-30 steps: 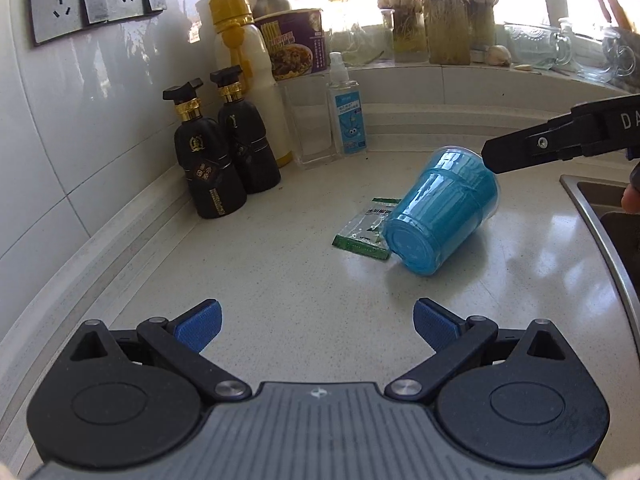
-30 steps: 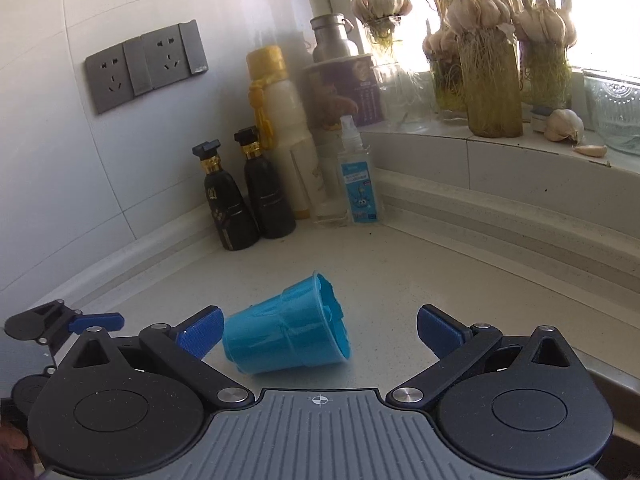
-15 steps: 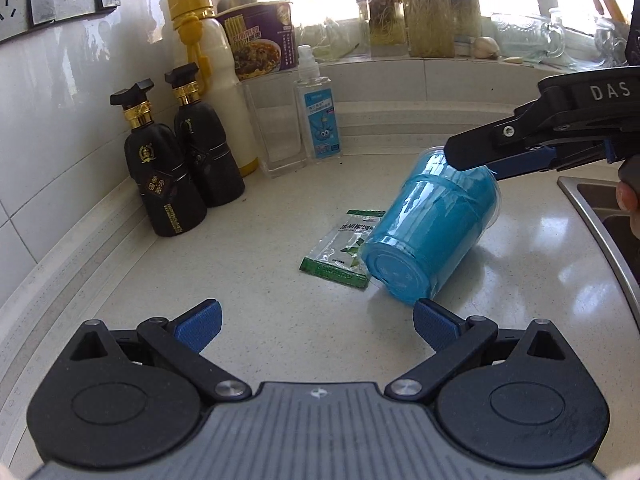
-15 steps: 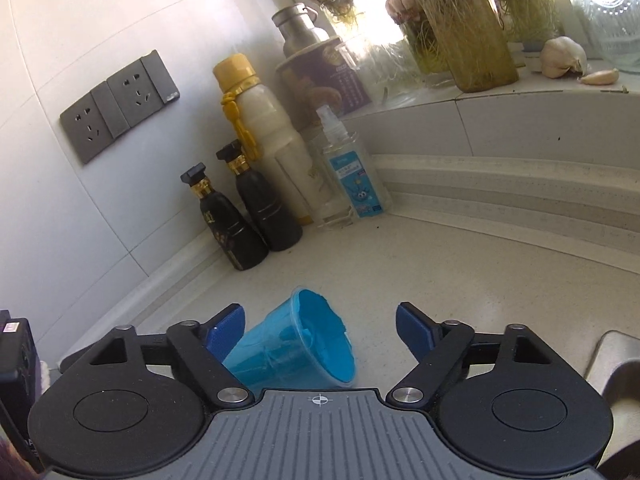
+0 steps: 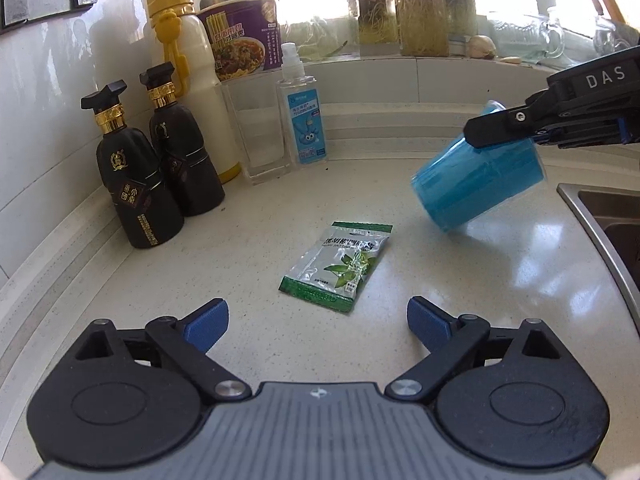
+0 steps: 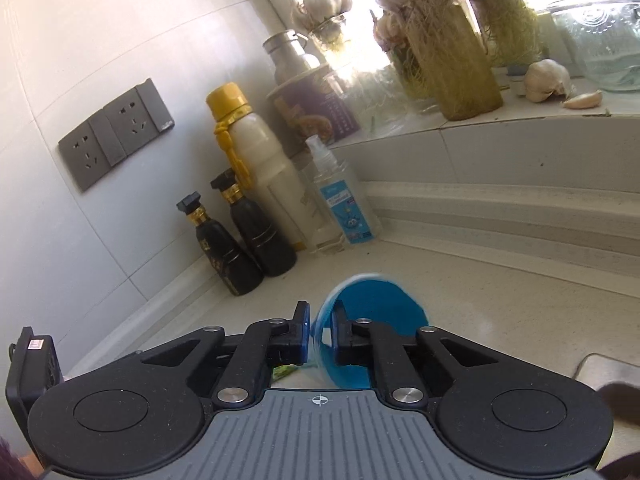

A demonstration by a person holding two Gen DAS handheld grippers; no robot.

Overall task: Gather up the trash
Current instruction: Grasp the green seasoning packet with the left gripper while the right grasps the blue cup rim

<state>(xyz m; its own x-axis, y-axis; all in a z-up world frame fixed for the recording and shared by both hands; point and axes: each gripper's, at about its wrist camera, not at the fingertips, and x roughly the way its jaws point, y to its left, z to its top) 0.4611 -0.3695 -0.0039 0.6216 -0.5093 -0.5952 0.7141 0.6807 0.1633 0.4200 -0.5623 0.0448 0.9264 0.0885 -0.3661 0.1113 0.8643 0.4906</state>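
Note:
A blue plastic cup [image 5: 476,184] hangs tilted above the counter, pinched at its rim by my right gripper [image 5: 504,130]. In the right wrist view the right gripper [image 6: 320,334] is shut on the cup's wall [image 6: 376,304], one finger inside and one outside. A green and silver snack wrapper [image 5: 338,266] lies flat on the counter, just ahead of my left gripper [image 5: 318,326], which is open and empty above the counter.
Two black bottles [image 5: 140,172], a white bottle with yellow cap [image 5: 188,80], a noodle cup [image 5: 240,36], a clear jar and a spray bottle [image 5: 302,116] stand at the back left. A steel sink [image 5: 600,216] lies at the right. Garlic jars [image 6: 452,60] line the windowsill.
My right gripper closed on the blue cup's rim and lifted it off the counter to the right. The wrapper is now fully uncovered, and my left gripper moved closer to it.

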